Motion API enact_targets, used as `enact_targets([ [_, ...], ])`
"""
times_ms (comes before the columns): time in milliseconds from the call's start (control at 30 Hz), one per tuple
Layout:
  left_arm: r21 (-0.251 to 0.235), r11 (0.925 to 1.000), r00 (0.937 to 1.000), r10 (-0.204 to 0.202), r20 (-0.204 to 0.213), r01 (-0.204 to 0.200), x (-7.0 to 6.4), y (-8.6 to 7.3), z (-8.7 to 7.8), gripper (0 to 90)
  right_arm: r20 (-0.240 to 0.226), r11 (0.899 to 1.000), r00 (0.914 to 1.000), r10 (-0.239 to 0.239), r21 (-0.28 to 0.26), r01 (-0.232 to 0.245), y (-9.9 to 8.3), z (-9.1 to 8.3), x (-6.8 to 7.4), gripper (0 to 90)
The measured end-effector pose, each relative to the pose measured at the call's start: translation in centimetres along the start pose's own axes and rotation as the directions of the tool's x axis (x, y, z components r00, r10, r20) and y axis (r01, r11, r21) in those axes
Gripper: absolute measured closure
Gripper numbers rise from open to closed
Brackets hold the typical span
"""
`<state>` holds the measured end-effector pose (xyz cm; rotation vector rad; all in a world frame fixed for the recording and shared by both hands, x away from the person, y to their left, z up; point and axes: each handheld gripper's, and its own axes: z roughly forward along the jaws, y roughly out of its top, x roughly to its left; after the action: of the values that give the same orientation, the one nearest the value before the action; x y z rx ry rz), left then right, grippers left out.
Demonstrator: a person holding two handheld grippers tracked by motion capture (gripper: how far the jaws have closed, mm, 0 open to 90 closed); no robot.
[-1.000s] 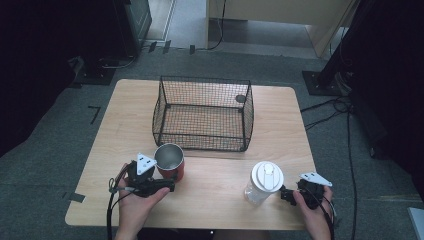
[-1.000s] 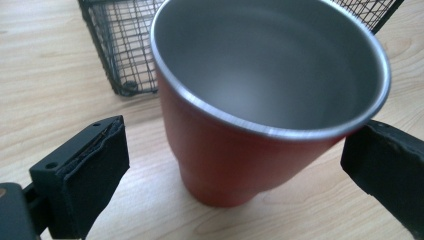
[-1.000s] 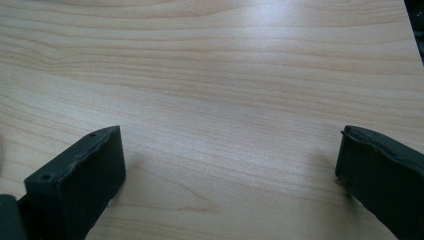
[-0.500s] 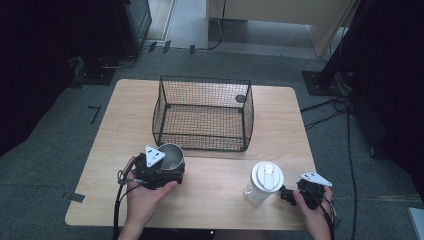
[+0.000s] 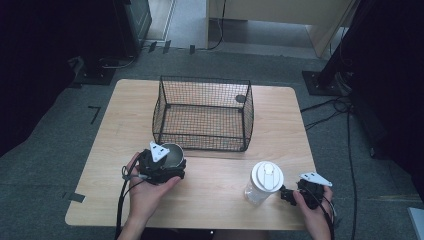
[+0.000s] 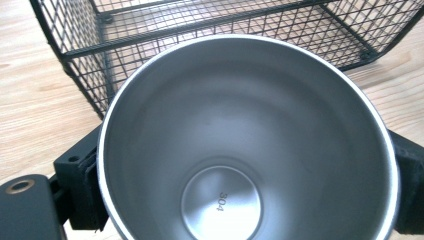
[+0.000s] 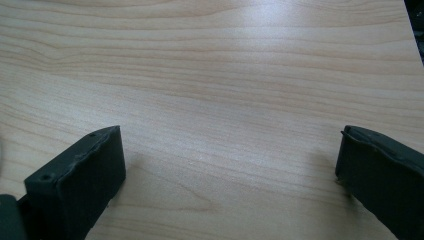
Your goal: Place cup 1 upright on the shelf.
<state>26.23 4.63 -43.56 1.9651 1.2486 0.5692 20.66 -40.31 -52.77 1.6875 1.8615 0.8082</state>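
The left gripper (image 5: 167, 167) sits near the front left of the wooden table (image 5: 125, 125), its jaws set around a steel cup (image 5: 171, 155) that stands just in front of the wire basket (image 5: 202, 114). In the left gripper view the cup (image 6: 247, 145) is seen from above and slightly tilted toward the camera, open side up, with "304" stamped in its bottom; a black jaw pad presses against its wall on each side, so the jaws are closed onto the cup. The basket (image 6: 225, 30) rises close behind the cup's rim, its black mesh corner near the cup but apart from it. The cup's inside is bare metal with nothing in it. The right gripper (image 5: 300, 192) rests at the front right of the table, held in the person's right hand (image 5: 315, 212), just beside a clear bottle with a white lid (image 5: 265, 181). In the right gripper view its two jaws stand wide apart over bare wood (image 7: 225, 100), gripping nothing.
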Motion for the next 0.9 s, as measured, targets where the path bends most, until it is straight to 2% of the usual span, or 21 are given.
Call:
enact_targets([
  [267,-0.009,1.0000,1.0000,0.005,-0.007,-0.005,0.3,-0.1,-0.1,7.6,0.000,1.000,1.0000,0.000,0.000,0.000,0.0,0.0,0.0,0.0],
  [500,-0.086,0.9963,0.9998,-0.011,-0.017,0.009,0.7,0.3,-1.0,7.7,0.000,1.000,1.0000,-0.001,0.000,0.001,0.0,0.0,0.0,0.0],
  [567,-0.093,0.9956,0.9998,-0.012,-0.017,0.010,0.7,0.3,-1.2,7.7,0.000,1.000,1.0000,-0.001,0.000,0.001,0.0,0.0,0.0,0.0],
  [600,-0.116,0.9929,0.9996,-0.025,-0.013,0.023,0.9,0.5,-1.6,7.7,0.000,1.000,1.0000,-0.001,0.000,0.001,0.0,0.0,0.0,0.0],
  [633,-0.116,0.9929,0.9996,-0.025,-0.013,0.023,0.9,0.5,-1.6,7.7,0.000,1.000,1.0000,-0.001,0.000,0.001,0.0,0.0,0.0,0.0],
  [667,-0.144,0.9885,0.9990,-0.044,0.006,0.045,1.0,0.8,-2.1,7.7,0.000,1.000,1.0000,-0.001,0.000,0.001,0.0,0.0,0.0,0.0],
  [700,-0.158,0.9862,0.9988,-0.048,0.010,0.049,1.1,1.0,-2.3,7.7,0.000,1.000,1.0000,-0.001,0.000,0.001,0.0,0.0,0.0,0.0],
  [900,-0.237,0.9707,0.9993,-0.037,0.005,0.038,1.0,2.2,-3.7,7.7,0.000,1.000,1.0000,-0.001,0.000,0.001,0.0,0.0,0.0,0.0],
])
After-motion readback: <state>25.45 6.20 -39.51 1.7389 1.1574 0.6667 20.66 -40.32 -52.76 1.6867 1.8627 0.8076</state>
